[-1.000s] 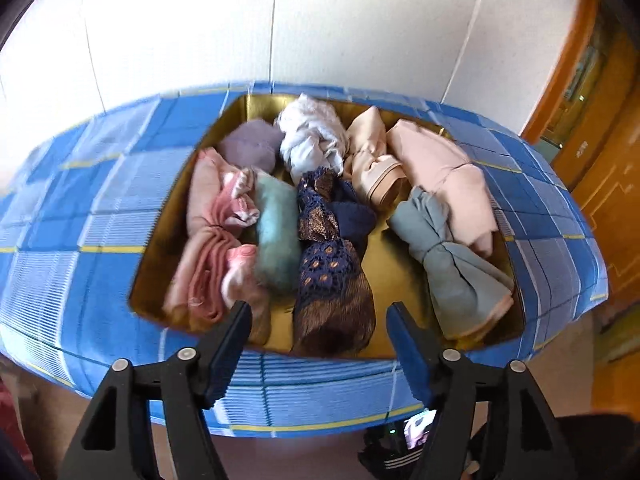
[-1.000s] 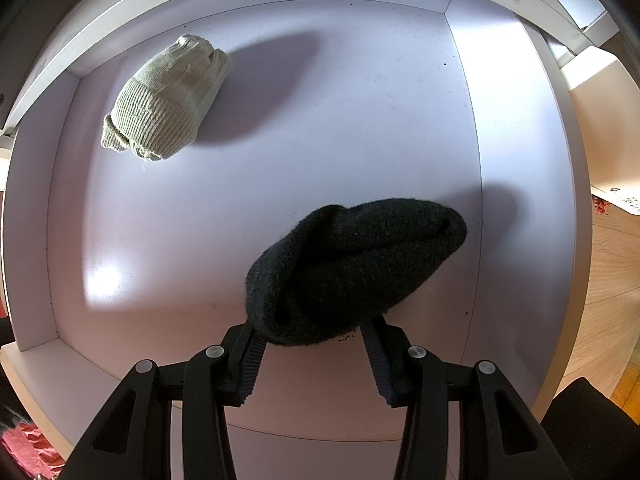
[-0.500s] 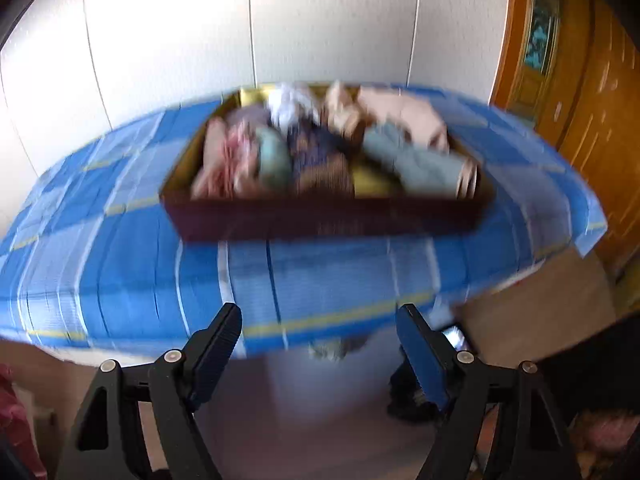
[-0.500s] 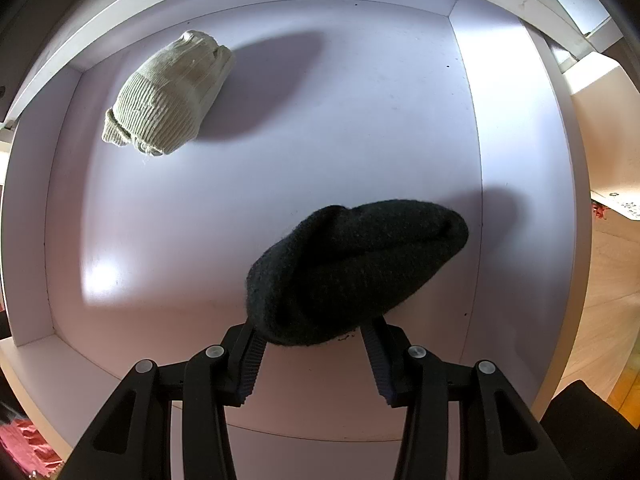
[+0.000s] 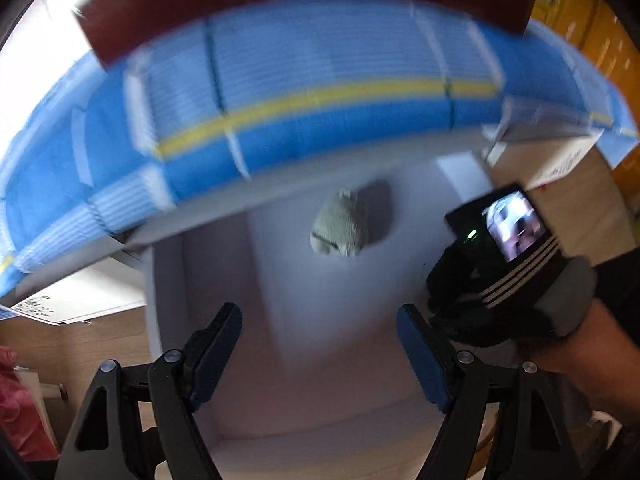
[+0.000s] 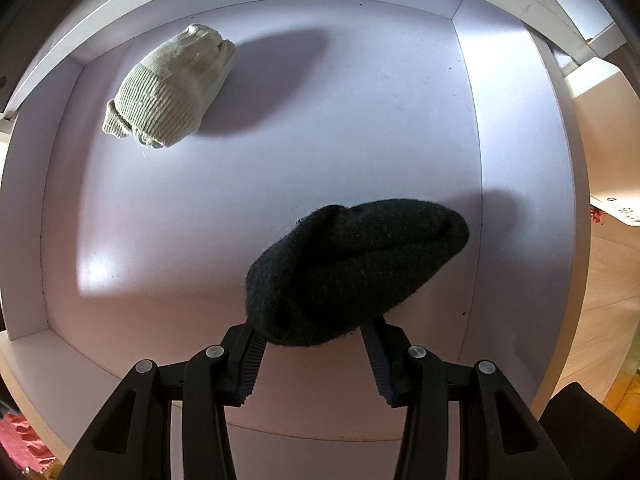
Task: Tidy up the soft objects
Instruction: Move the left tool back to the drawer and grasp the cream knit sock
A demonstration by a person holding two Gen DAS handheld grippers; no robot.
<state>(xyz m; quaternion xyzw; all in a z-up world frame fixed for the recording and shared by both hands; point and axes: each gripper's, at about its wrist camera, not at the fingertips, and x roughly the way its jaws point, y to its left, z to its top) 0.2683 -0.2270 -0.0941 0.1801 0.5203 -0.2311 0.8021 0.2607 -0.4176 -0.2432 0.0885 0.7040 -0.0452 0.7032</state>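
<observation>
In the left wrist view, your left gripper (image 5: 318, 354) has its jaws spread wide with nothing between them; they have just been opening further. It looks down into a white drawer (image 5: 320, 432) that sits below the hanging edge of a blue checked cloth (image 5: 320, 92). The picture is smeared by motion, but the pale green sock bundle (image 5: 340, 228) lies ahead of the fingertips, almost on their centre line, well apart from them, at the drawer's far end. Your right hand (image 5: 560, 312) and its tool stand just beside your right finger, so clearance there looks tight. In the right wrist view, your right gripper (image 6: 314, 354) points down into the same drawer and pinches the near end of a black sock bundle (image 6: 356, 272); its long axis runs away from the jaws and slants to the right, the far end appearing to rest on the drawer floor. The pale green sock bundle (image 6: 170, 88) lies far ahead and to the left, well apart, its long axis slanting up to the right with the ribbed cuff nearer. I judge the left tool better placed to reach it.
</observation>
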